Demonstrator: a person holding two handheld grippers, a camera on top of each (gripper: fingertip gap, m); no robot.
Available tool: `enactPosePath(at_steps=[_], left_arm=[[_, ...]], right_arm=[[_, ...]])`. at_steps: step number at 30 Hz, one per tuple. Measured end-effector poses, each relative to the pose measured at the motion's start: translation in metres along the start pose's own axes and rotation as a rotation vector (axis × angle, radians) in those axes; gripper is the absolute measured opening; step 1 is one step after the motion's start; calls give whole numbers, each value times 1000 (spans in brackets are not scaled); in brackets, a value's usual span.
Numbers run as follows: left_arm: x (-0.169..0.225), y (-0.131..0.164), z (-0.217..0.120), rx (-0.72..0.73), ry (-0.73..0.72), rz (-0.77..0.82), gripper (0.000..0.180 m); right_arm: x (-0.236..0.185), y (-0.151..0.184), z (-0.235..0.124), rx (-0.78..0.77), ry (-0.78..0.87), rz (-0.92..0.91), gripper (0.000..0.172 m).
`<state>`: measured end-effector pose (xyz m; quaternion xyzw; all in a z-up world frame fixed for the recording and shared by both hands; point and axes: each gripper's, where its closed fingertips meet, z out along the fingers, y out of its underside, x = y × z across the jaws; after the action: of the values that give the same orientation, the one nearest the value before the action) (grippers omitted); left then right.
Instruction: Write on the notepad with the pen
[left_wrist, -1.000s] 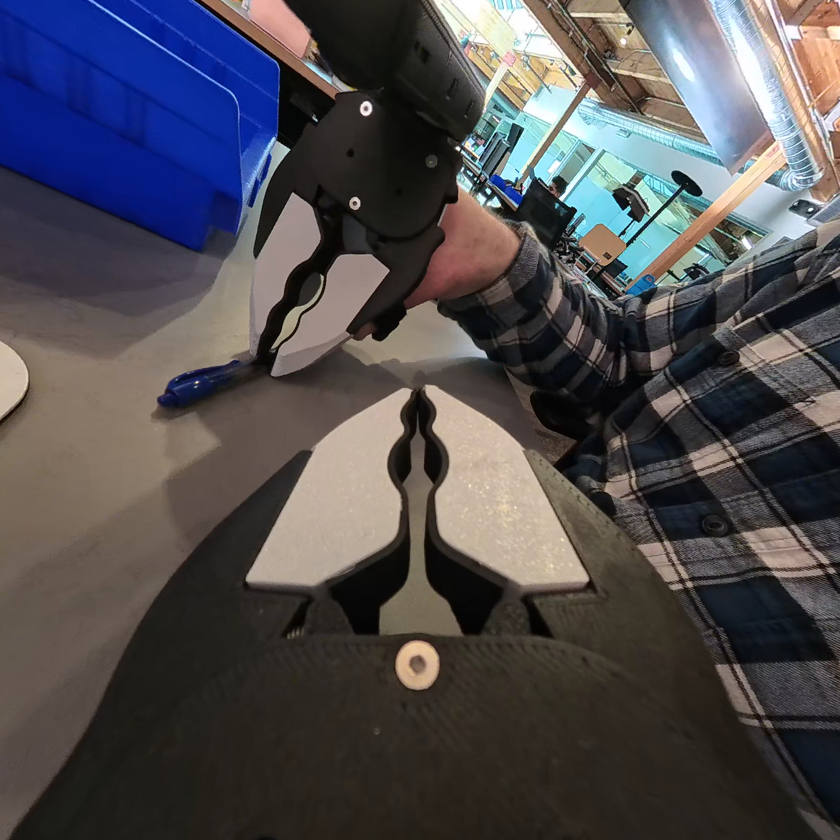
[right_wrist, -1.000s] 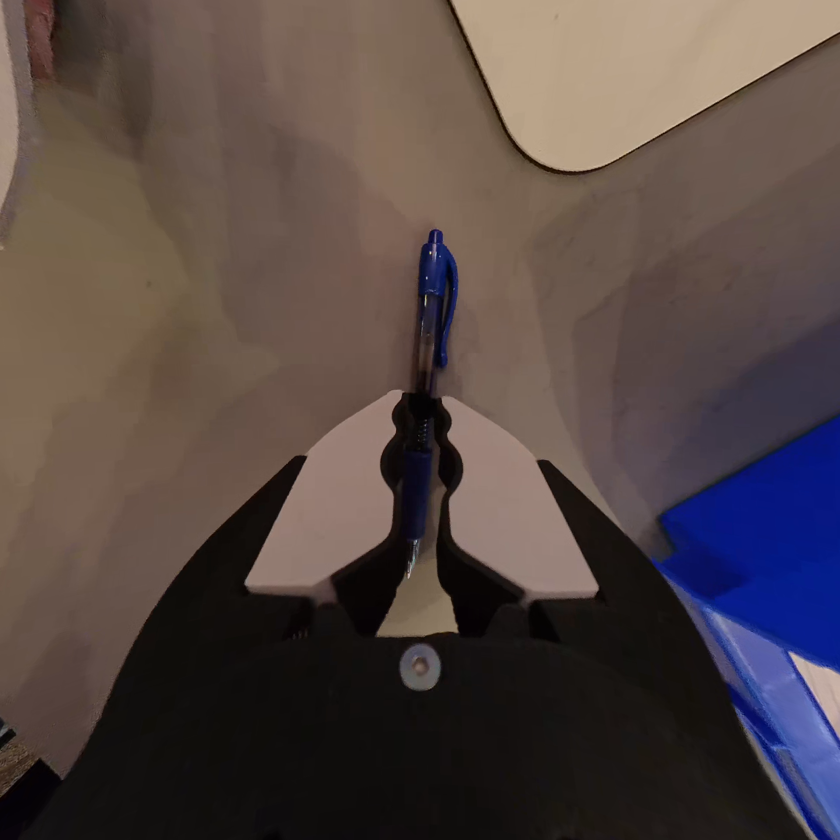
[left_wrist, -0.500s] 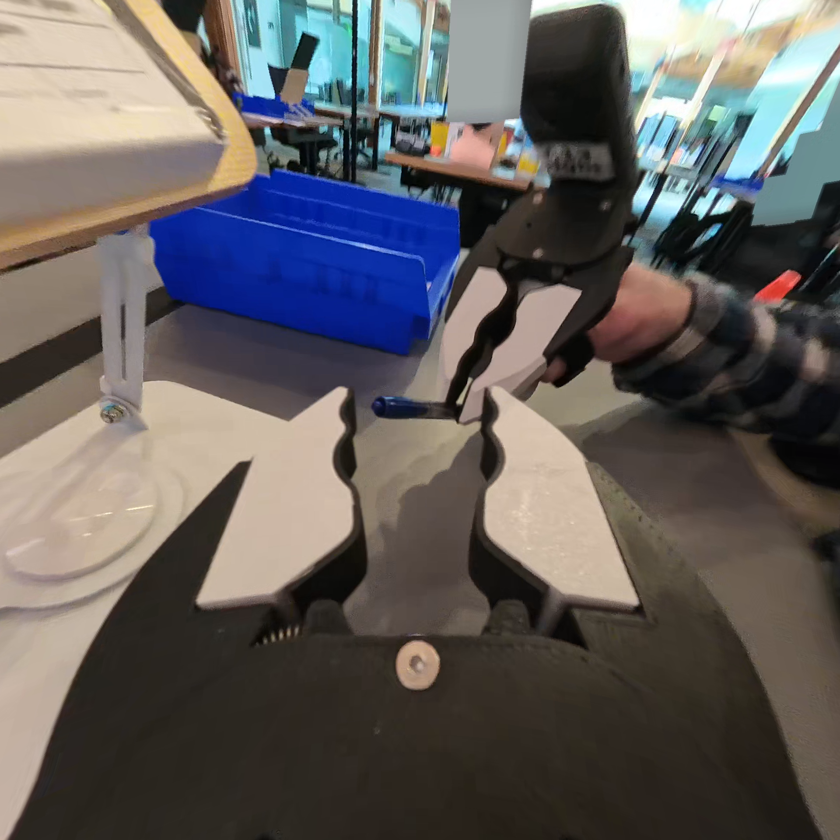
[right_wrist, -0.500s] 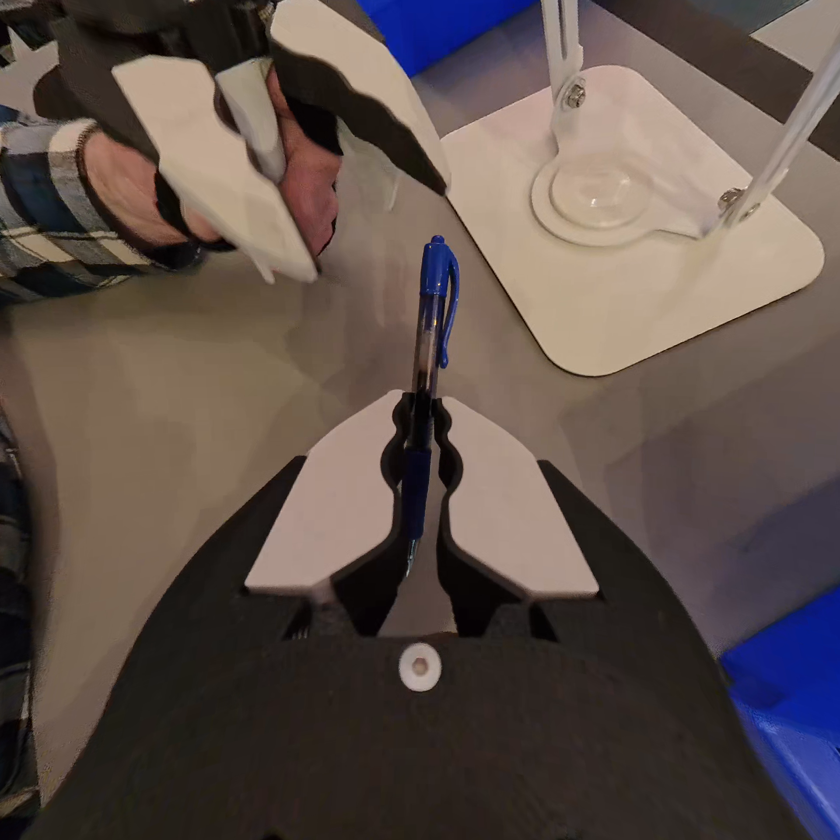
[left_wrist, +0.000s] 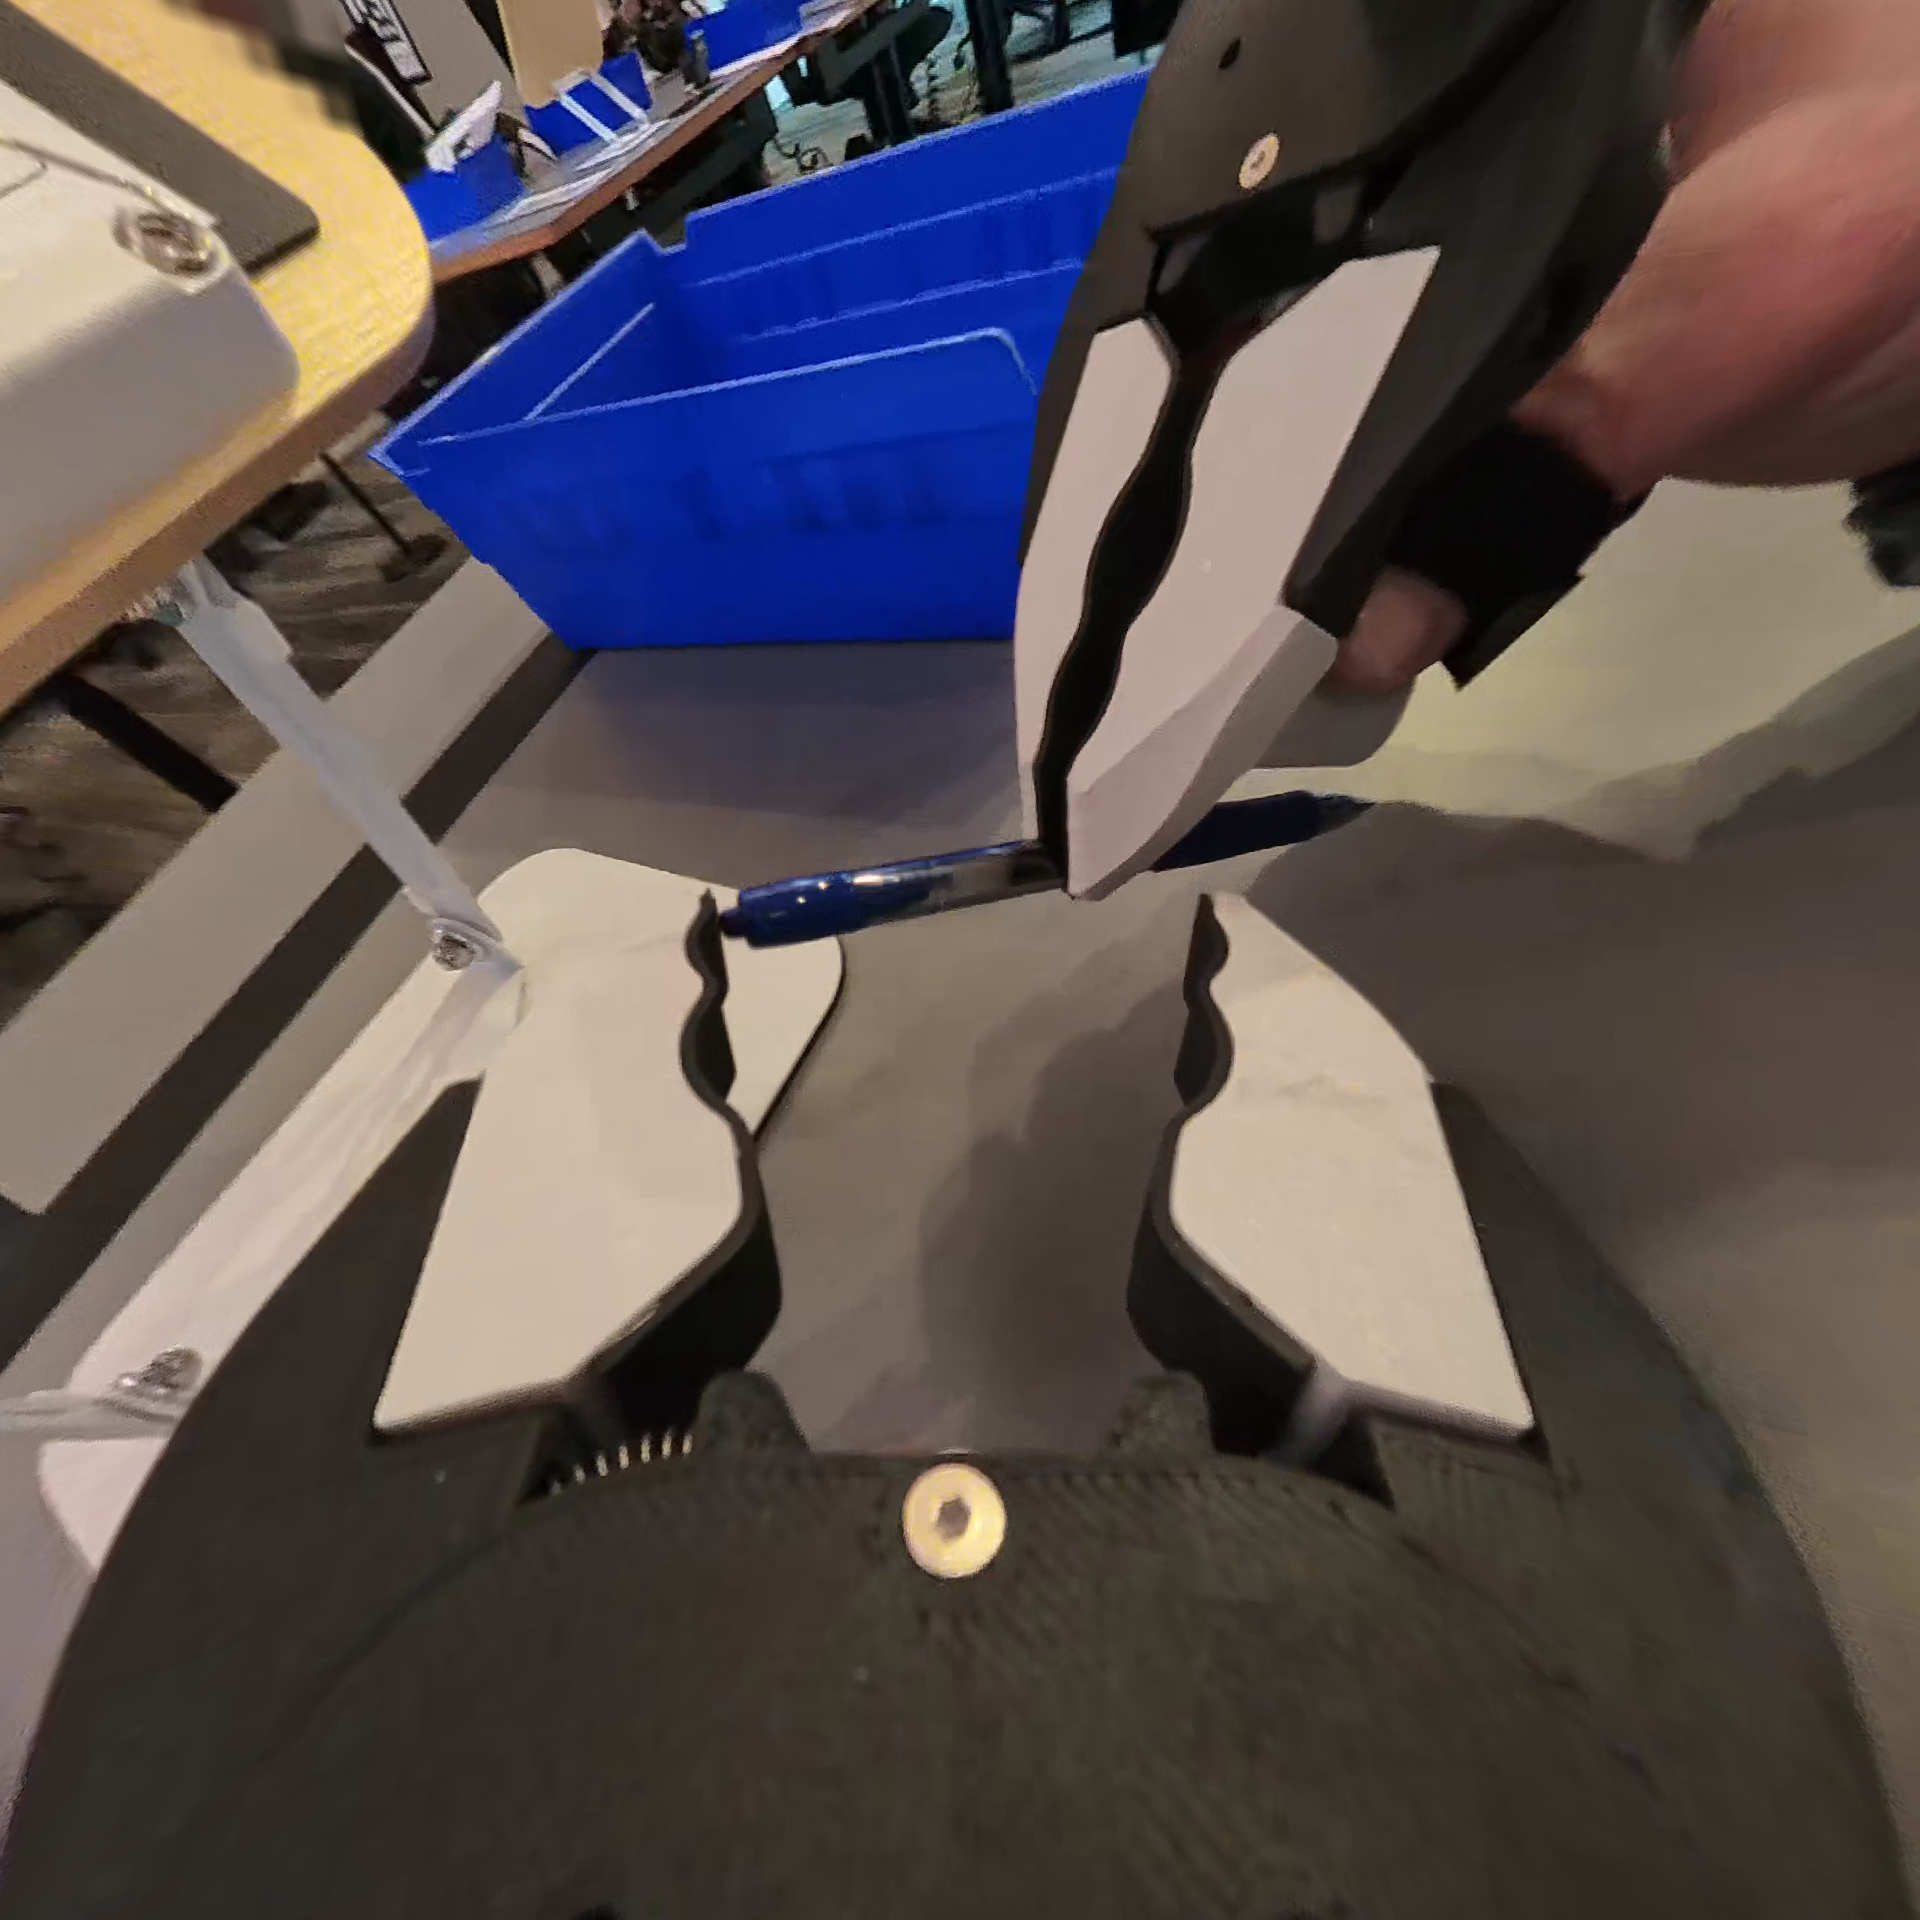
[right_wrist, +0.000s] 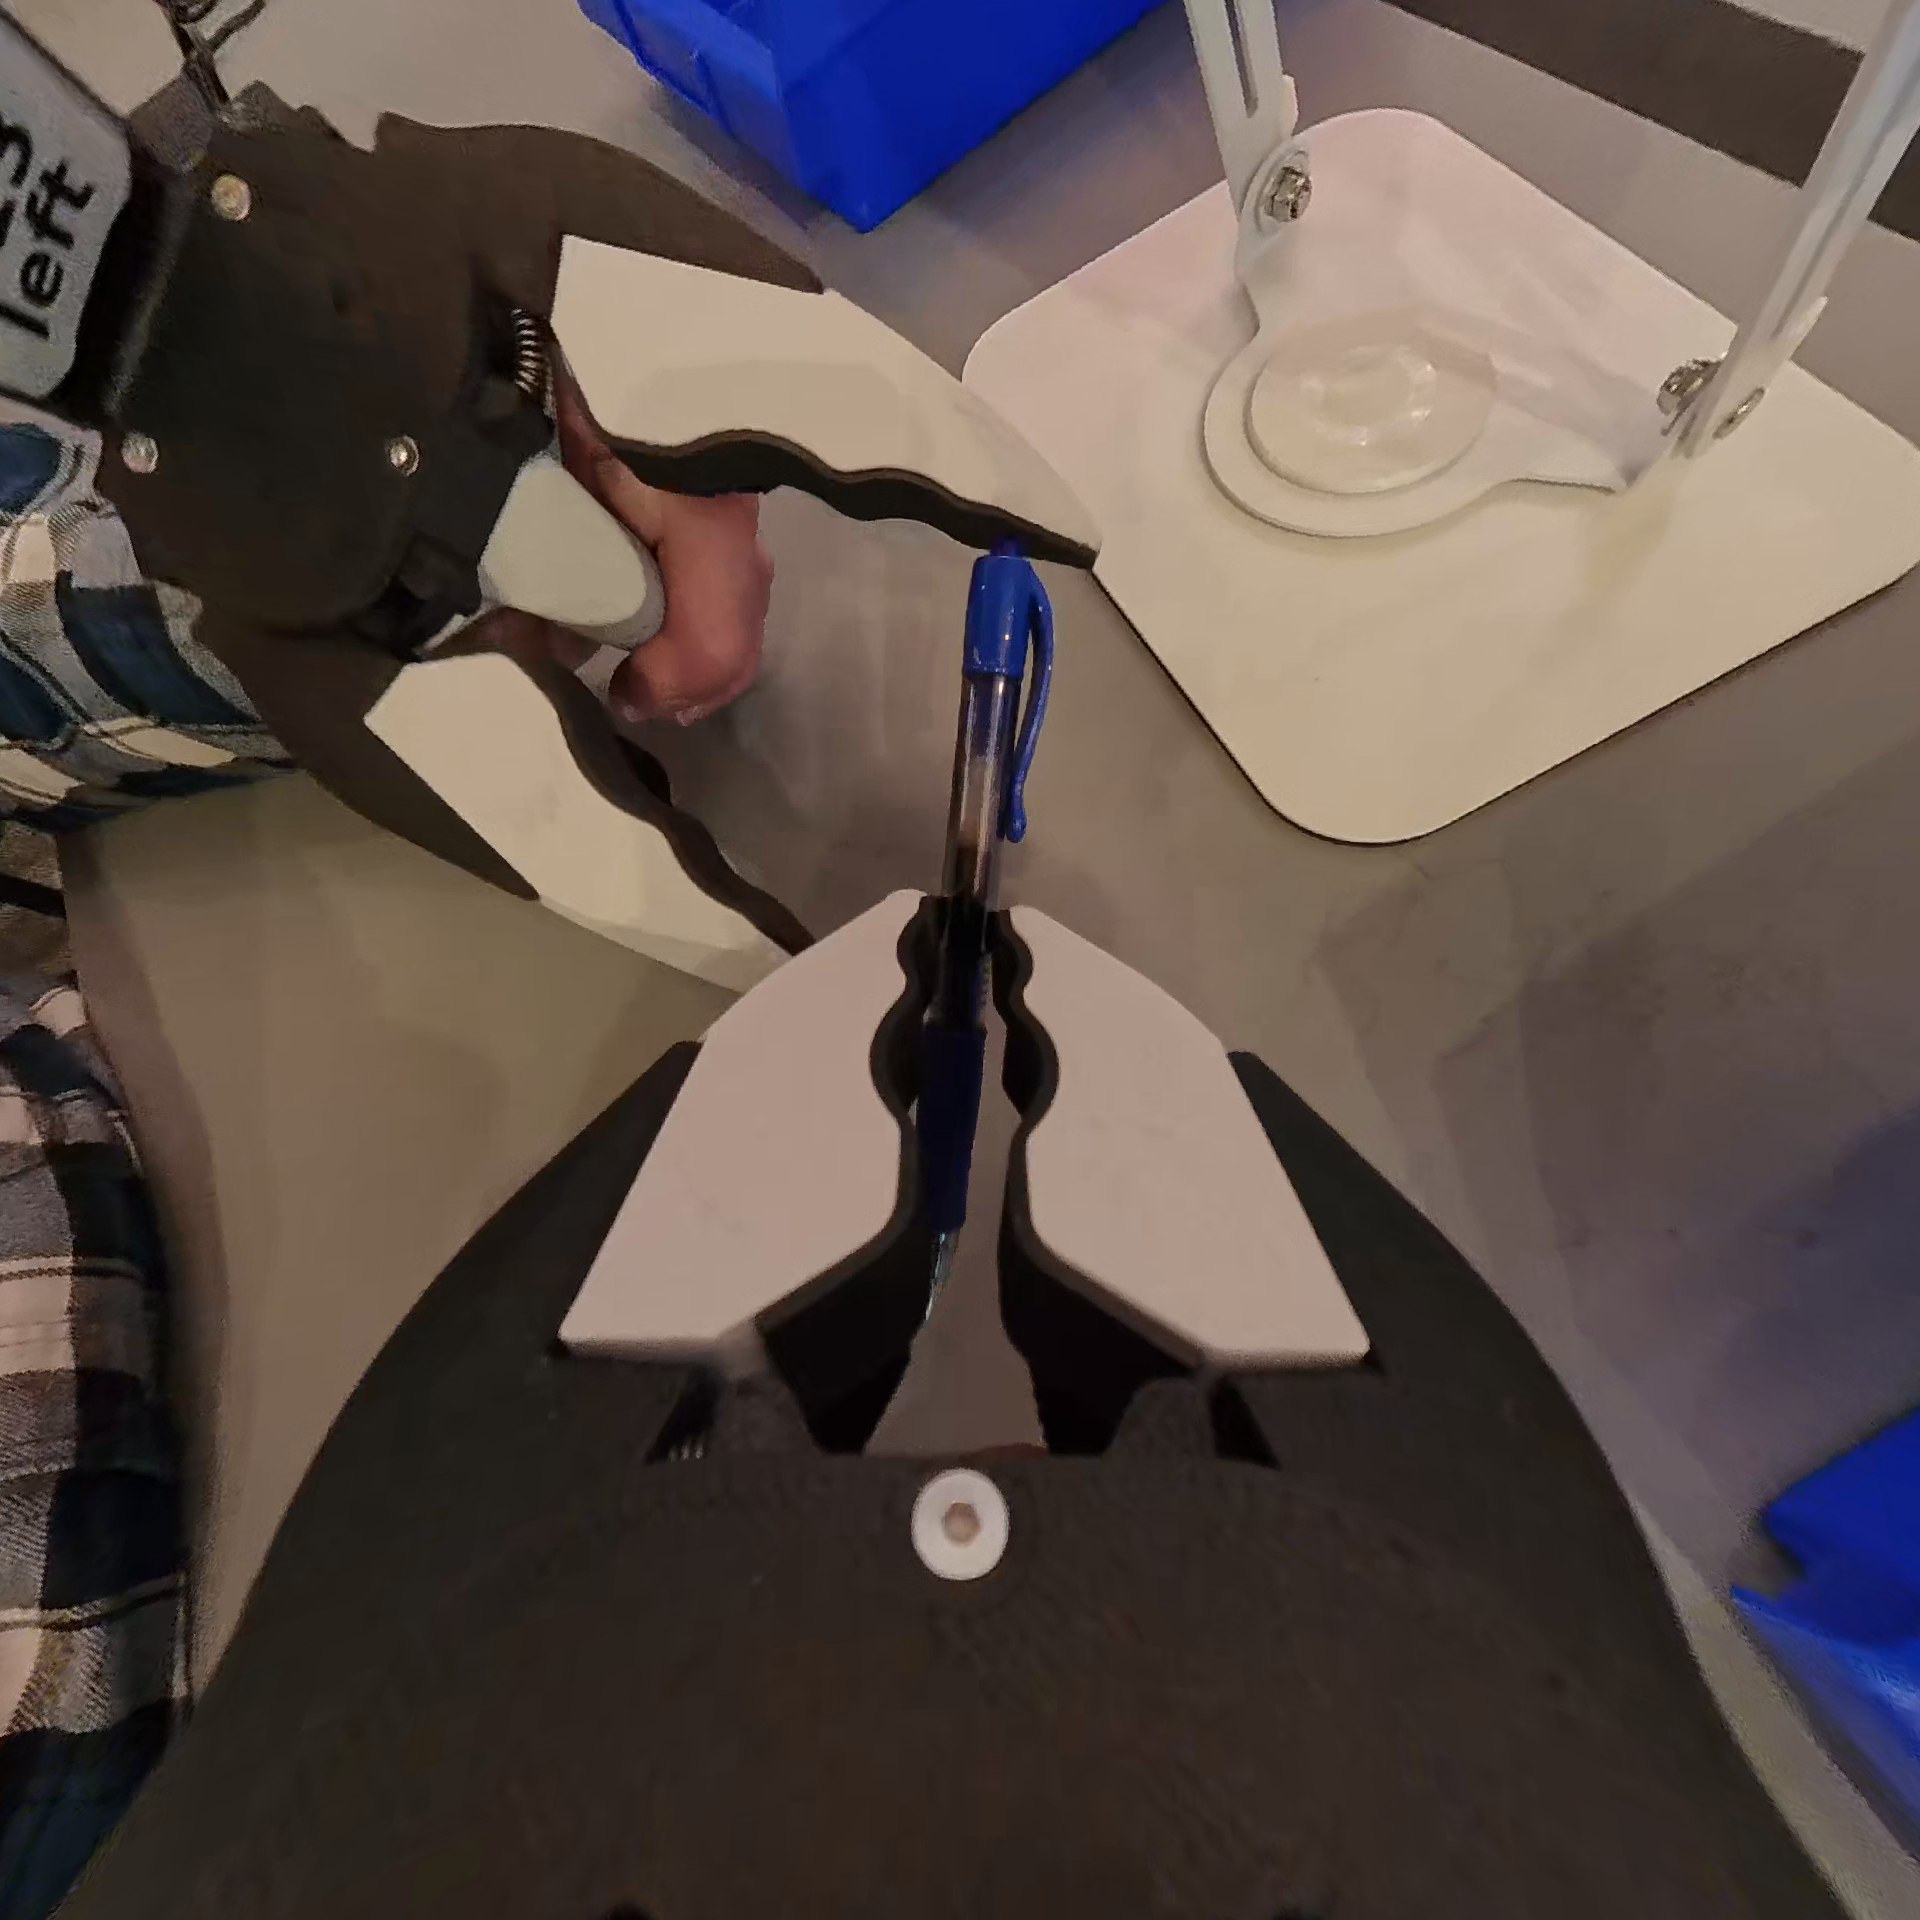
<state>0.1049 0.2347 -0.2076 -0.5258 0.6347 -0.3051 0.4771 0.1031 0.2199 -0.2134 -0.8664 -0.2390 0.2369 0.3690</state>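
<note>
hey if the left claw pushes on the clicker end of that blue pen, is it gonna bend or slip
The pen looks like rigid plastic, so it probably won't bend. The right claw is shut across its barrel, though an end-on push could slide it lengthwise. The clear barrel looks smooth, likely slippery.

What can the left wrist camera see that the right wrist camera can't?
Only the left wrist view shows the wooden board overhead and desks in the room behind. Only the right wrist view shows the pen's clip, the clear disc on the white base and a plaid sleeve. Both show the blue pen clamped in the right gripper, the left gripper with jaws wide apart, the blue bin and the white base.
</note>
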Motion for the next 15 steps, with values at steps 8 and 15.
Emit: enactPosePath(at_steps=[8,15], left_arm=[[5,9,7,-59,-33,70,88],[-5,-4,-1,11,-64,41,89]], right_arm=[[-2,5,6,-23,13,-2,9],[1,1,1,1,24,-10,10]])
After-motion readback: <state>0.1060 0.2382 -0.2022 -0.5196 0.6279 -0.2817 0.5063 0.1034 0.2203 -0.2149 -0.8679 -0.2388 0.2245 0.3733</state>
